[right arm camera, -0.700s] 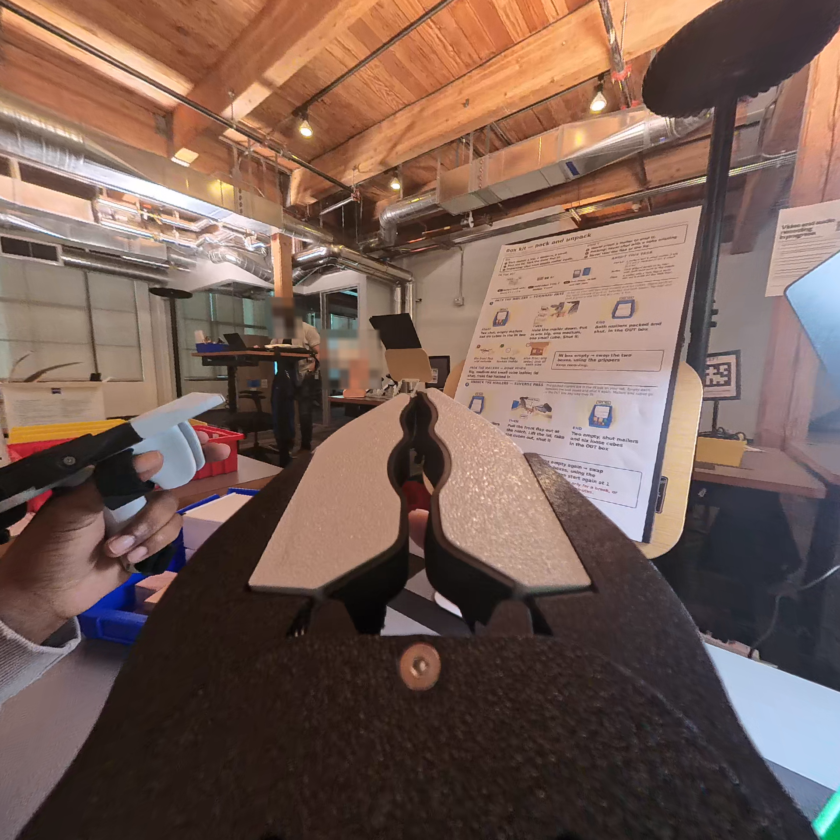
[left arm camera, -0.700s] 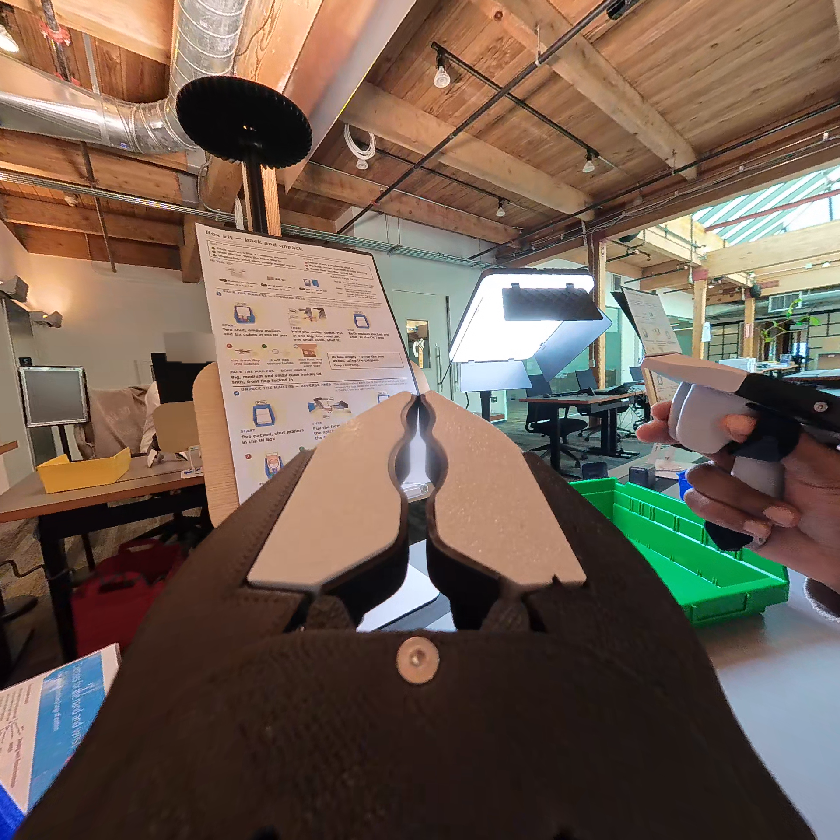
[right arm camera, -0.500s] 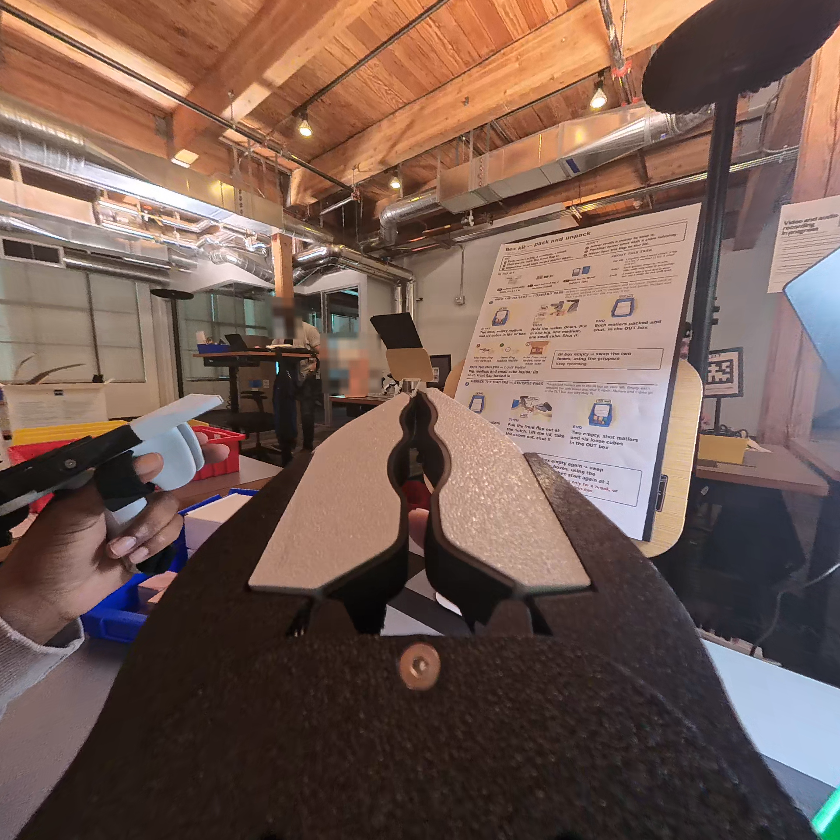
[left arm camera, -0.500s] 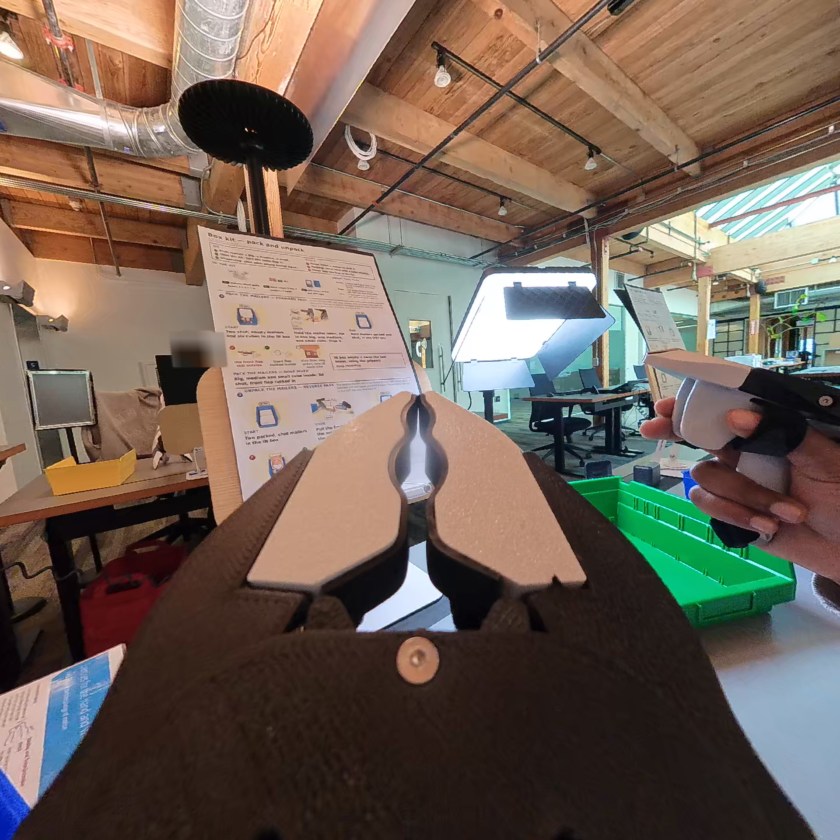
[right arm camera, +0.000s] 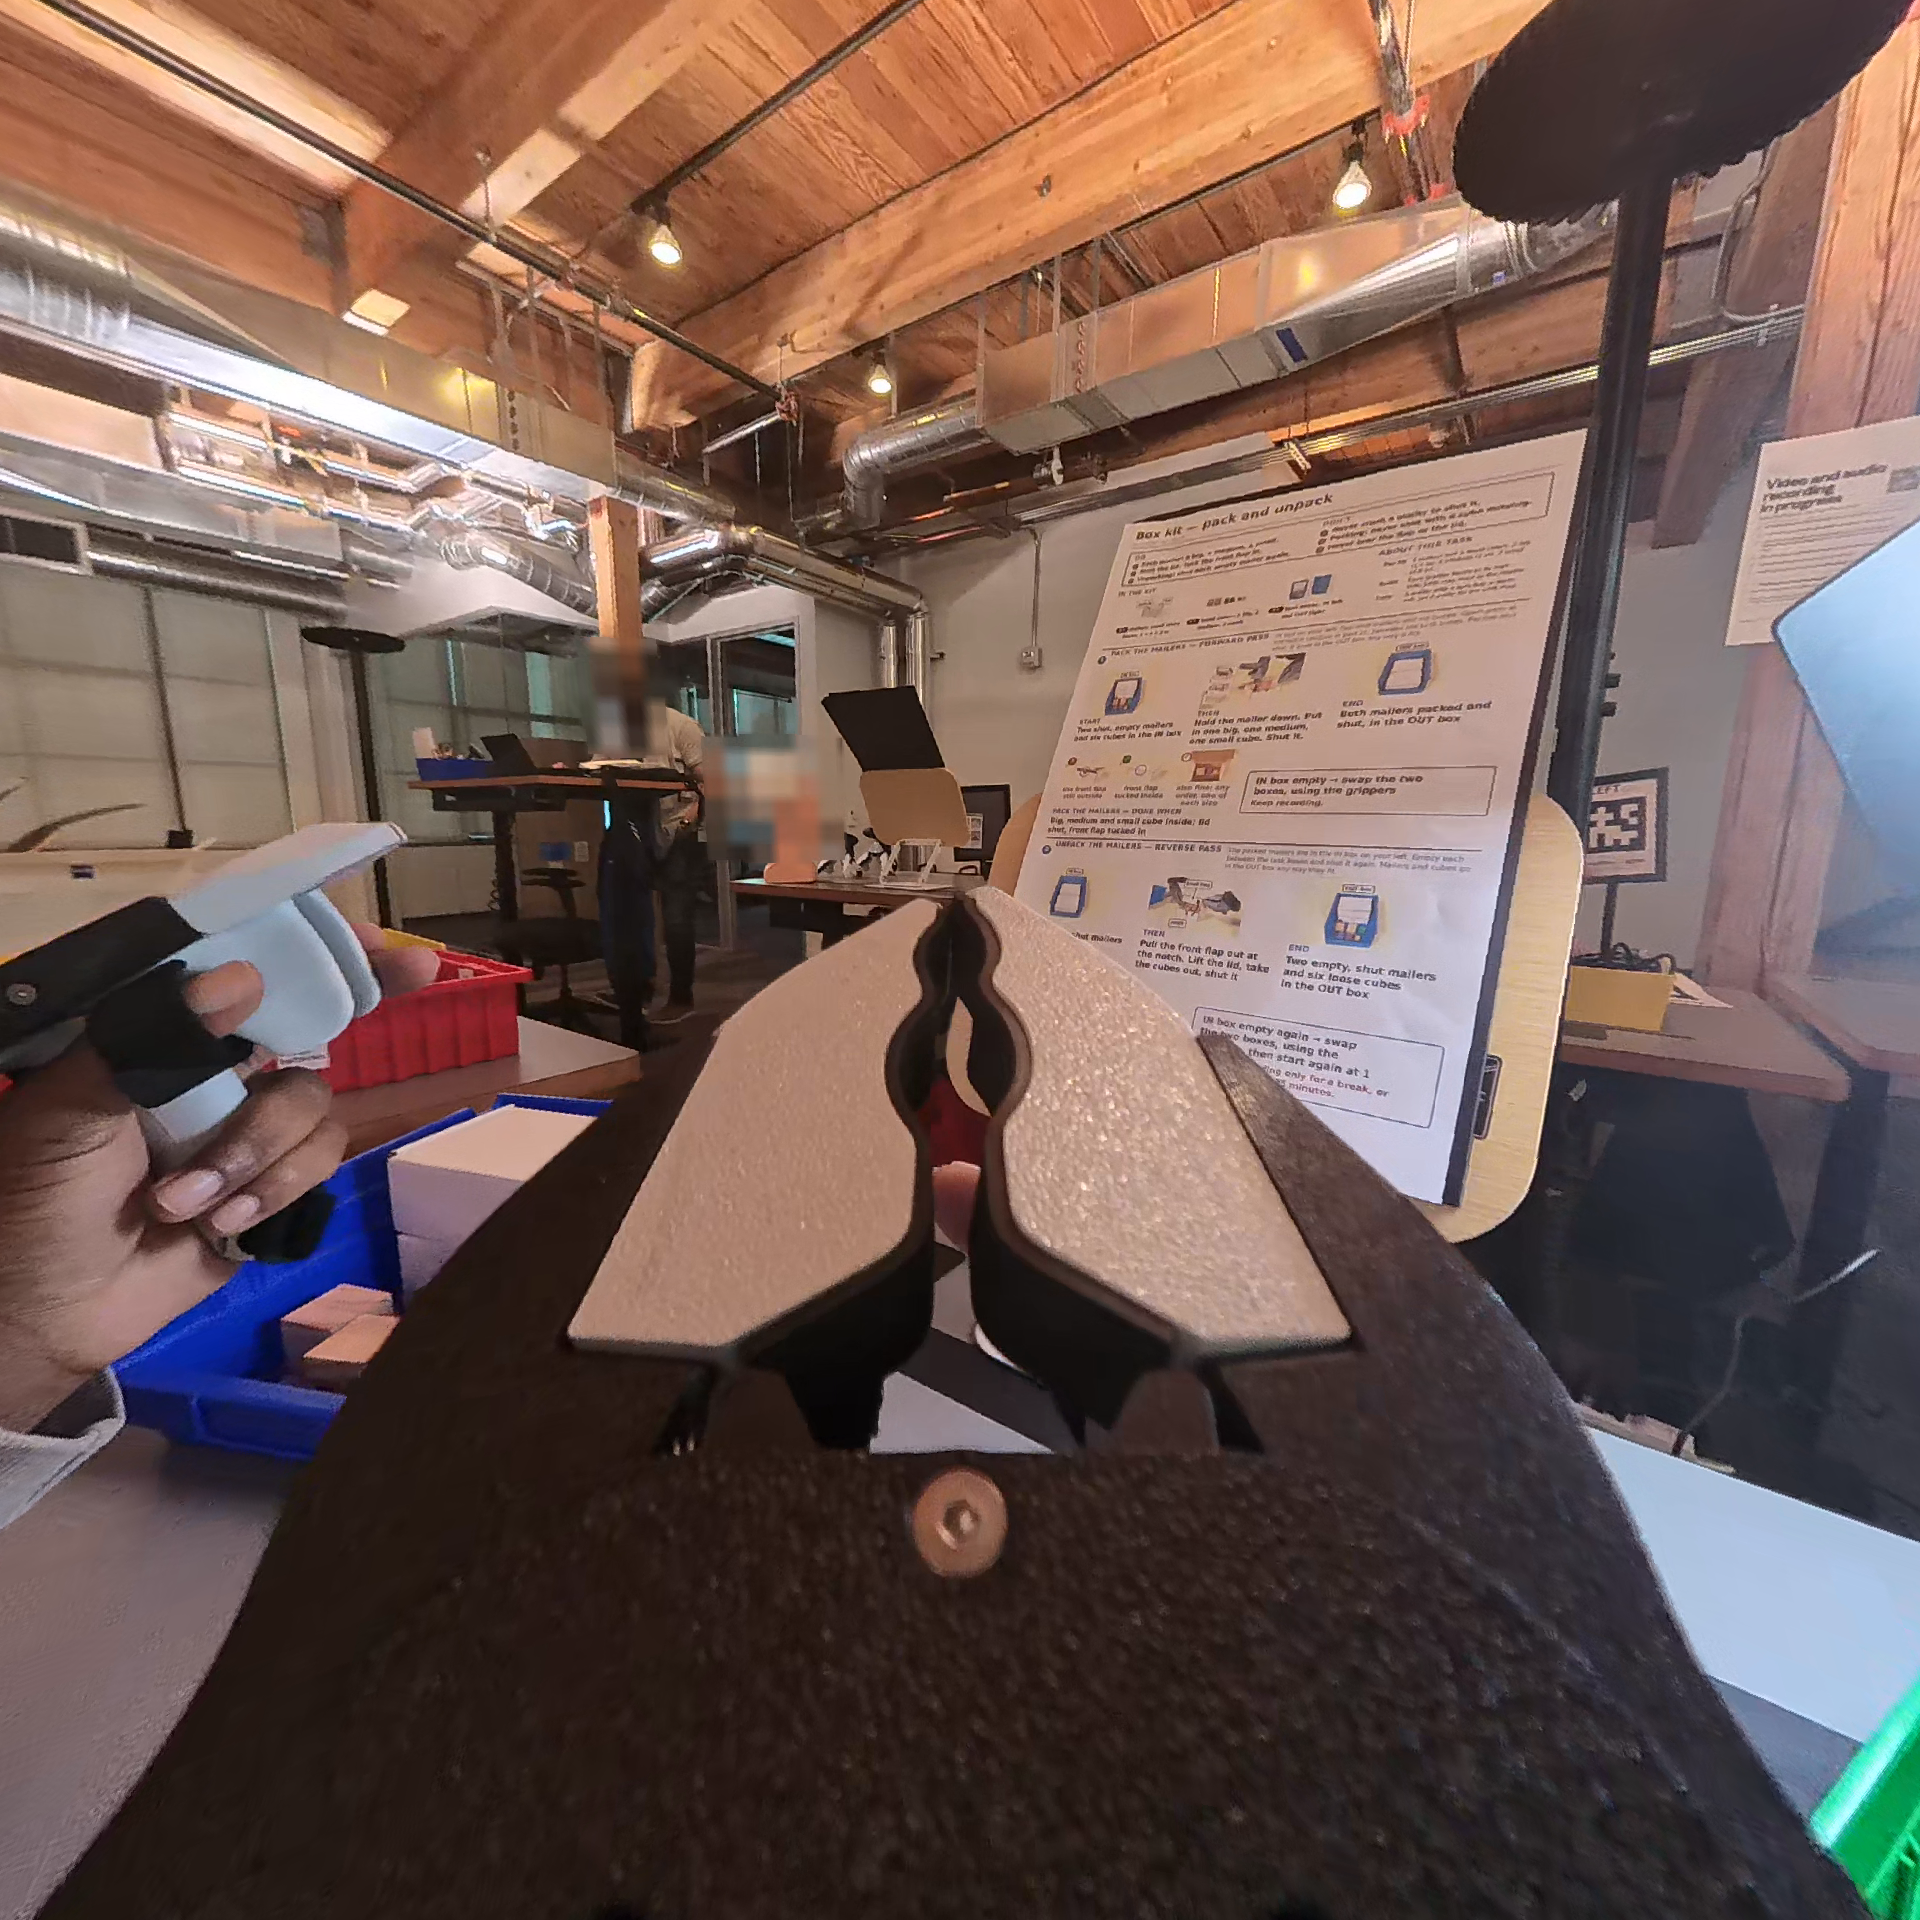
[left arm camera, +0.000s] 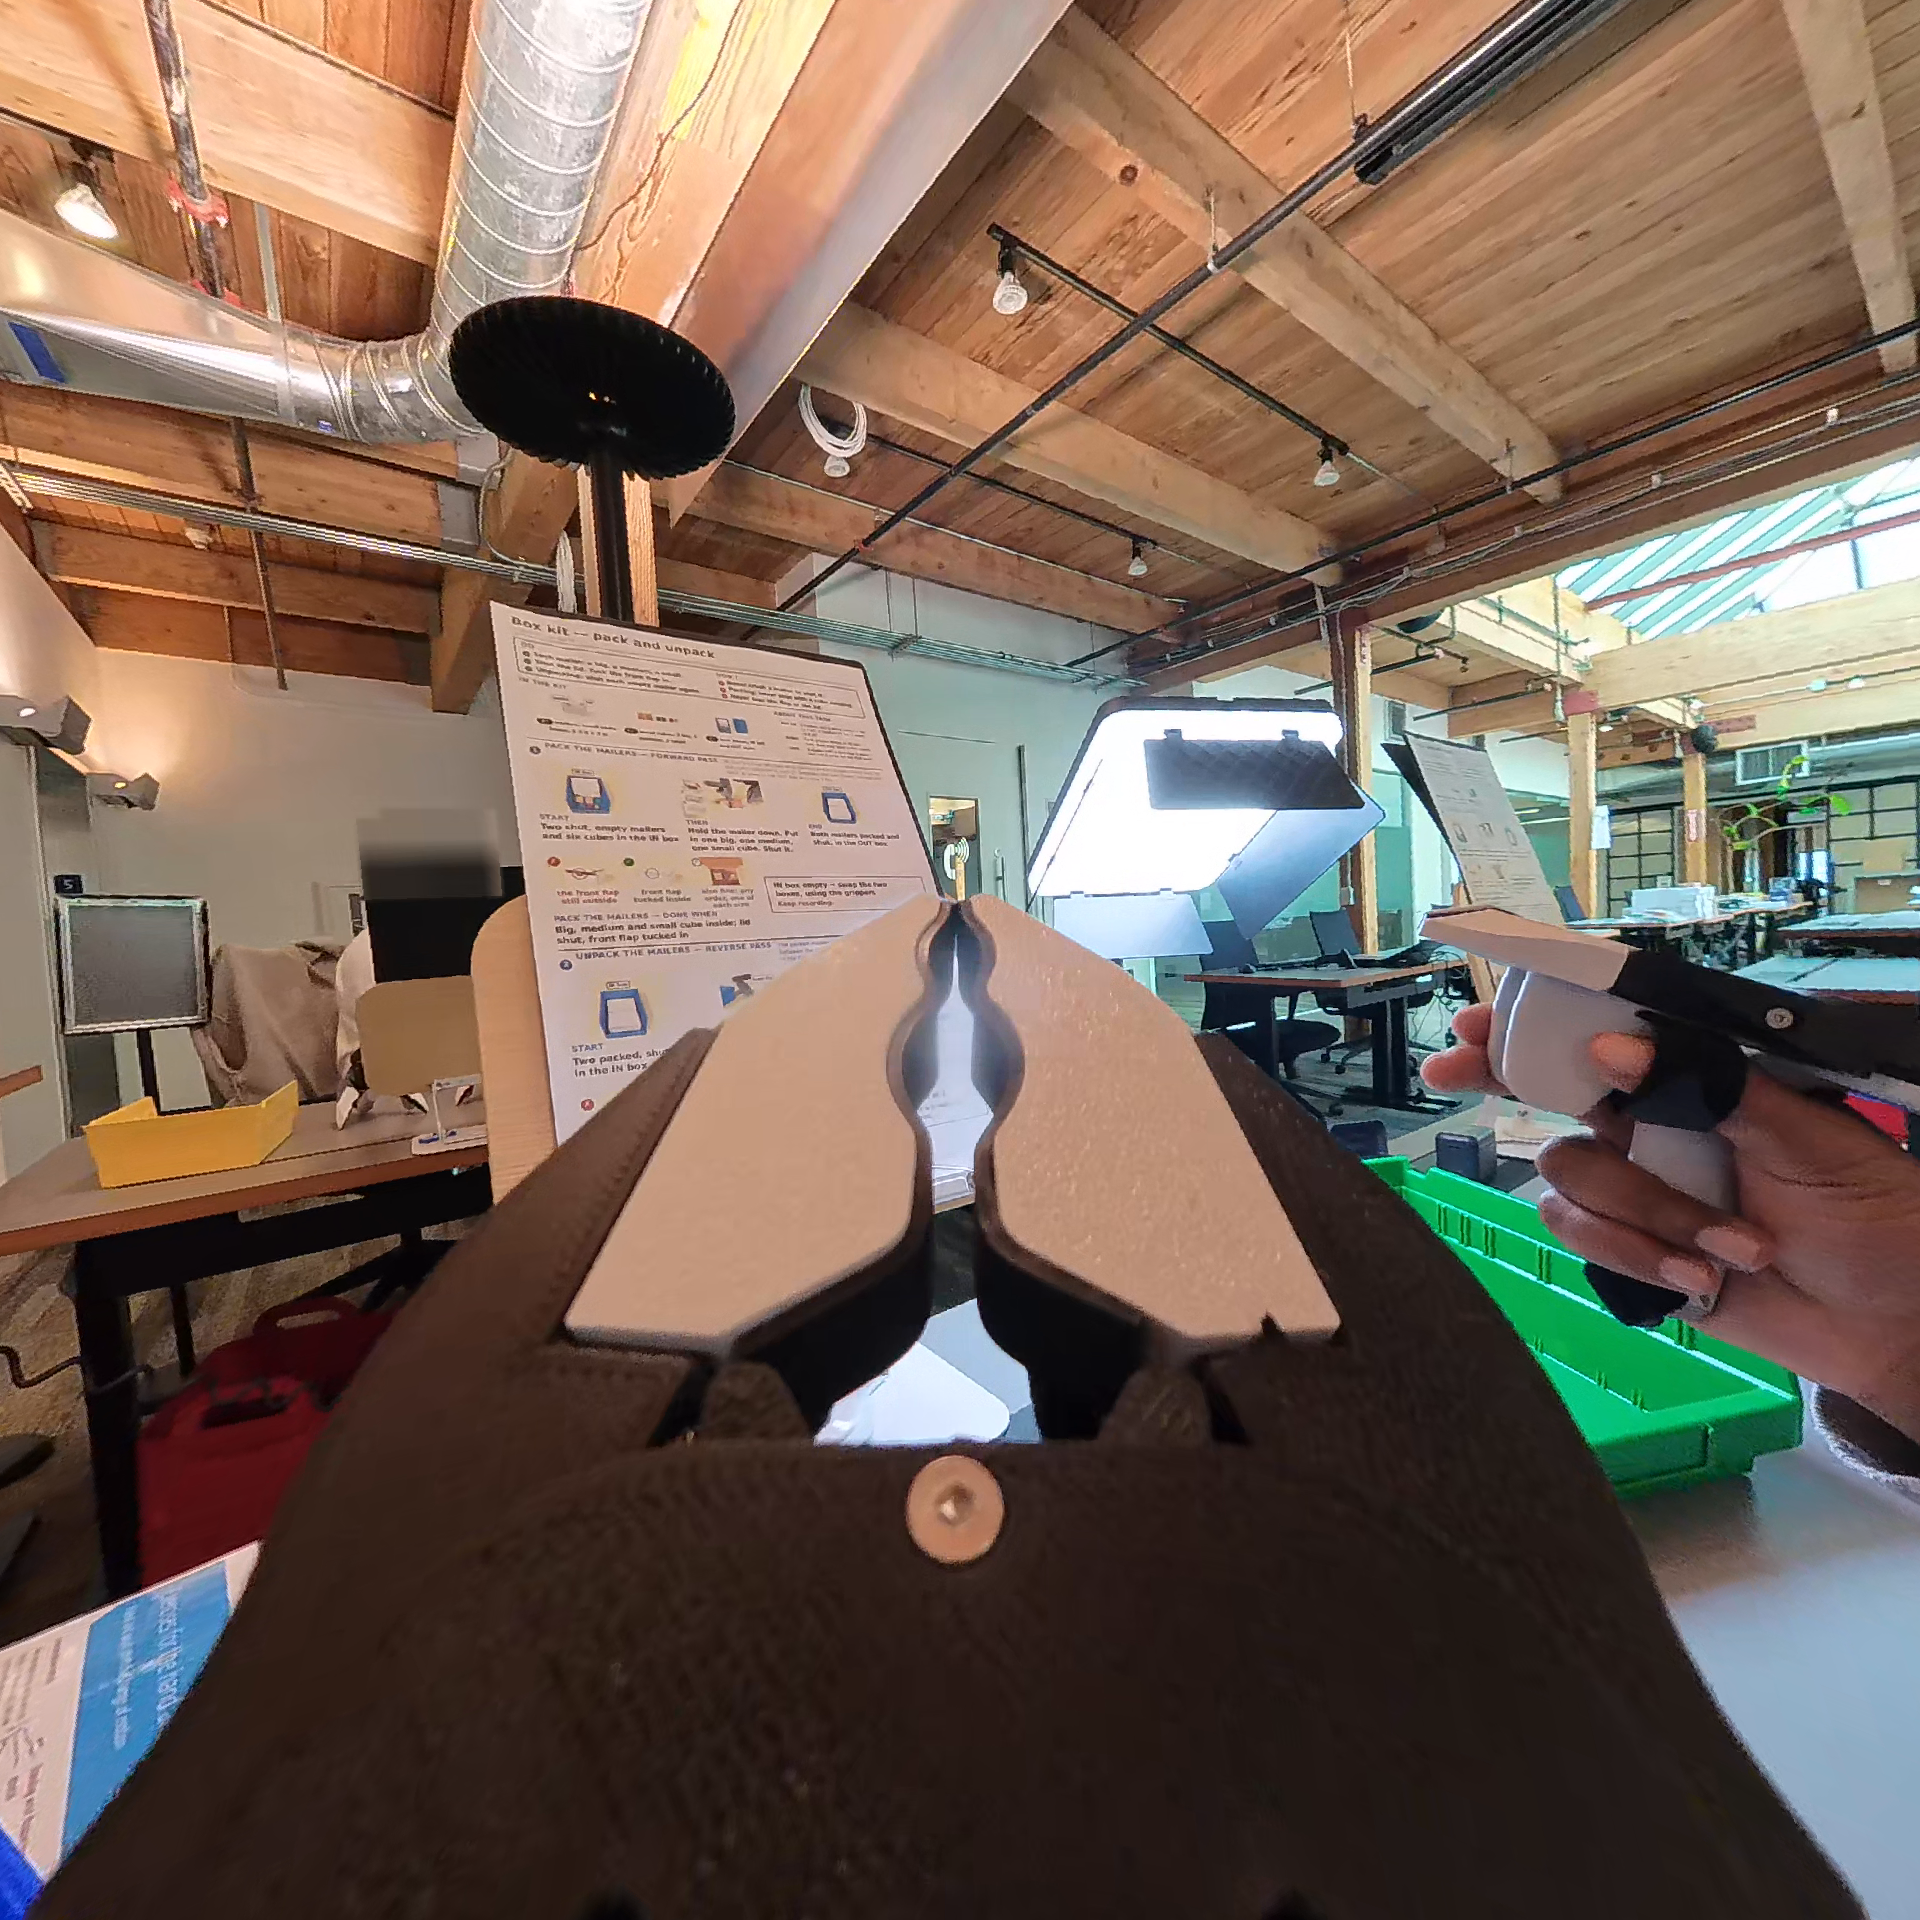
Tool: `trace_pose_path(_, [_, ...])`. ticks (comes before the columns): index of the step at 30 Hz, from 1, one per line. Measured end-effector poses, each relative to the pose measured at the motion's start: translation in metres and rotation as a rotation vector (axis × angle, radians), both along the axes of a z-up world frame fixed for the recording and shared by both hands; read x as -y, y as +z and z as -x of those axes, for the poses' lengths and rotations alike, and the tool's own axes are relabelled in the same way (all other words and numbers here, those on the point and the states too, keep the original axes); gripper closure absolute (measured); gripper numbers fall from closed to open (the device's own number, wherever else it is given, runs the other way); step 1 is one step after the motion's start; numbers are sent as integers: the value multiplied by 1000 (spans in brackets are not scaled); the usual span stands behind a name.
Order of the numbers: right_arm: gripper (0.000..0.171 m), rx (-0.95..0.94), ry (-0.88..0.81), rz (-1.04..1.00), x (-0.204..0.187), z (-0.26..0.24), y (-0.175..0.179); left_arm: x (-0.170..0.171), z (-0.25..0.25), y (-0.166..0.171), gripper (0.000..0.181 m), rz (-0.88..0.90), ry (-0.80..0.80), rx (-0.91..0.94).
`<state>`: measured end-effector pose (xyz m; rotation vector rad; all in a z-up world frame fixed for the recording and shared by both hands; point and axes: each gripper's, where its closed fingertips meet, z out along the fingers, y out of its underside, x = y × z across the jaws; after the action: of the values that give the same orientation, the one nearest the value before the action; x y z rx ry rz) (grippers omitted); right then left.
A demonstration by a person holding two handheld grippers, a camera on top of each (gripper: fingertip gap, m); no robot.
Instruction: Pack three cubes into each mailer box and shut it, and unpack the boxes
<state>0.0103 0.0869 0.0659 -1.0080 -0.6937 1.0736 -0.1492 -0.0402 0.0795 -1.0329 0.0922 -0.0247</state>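
left gripper (left arm camera: pixel 958 914) pressed together, empty; right gripper (right arm camera: pixel 958 909) likewise, raised above table.

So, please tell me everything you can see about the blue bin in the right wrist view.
The blue bin is an open-topped tray of glossy plastic standing on the grey table, at the view's left. Inside, a white mailer box rises above its rim, and pale wooden cubes lie in front of that box. The person's hand with the left gripper hides its left part, and the right gripper's black body covers its right end.
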Motion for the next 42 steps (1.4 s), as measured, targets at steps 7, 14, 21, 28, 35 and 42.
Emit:
trace_pose_path(7, [171,6,-1,2,-1,1,-2,0,-1,0,181,0,-4,1])
trace_pose_path(14, [171,31,-4,7,-2,7,-10,-1,1,-1,181,35,20,-8])
trace_pose_path(21, [171,139,56,22,-3,24,-31,-25,2,-28,181,172,20,-21])
trace_pose_path(28, [171,296,33,-17,-11,43,-68,-44,-9,-52,178,284,-1,-53])
trace_pose_path(35, [166,421,-39,24,-29,40,-130,-54,9,-68,172,347,-19,13])
trace_pose_path(42, [164,478,-6,-22,-21,43,-154,-50,51,-71,160,498,121,-104])
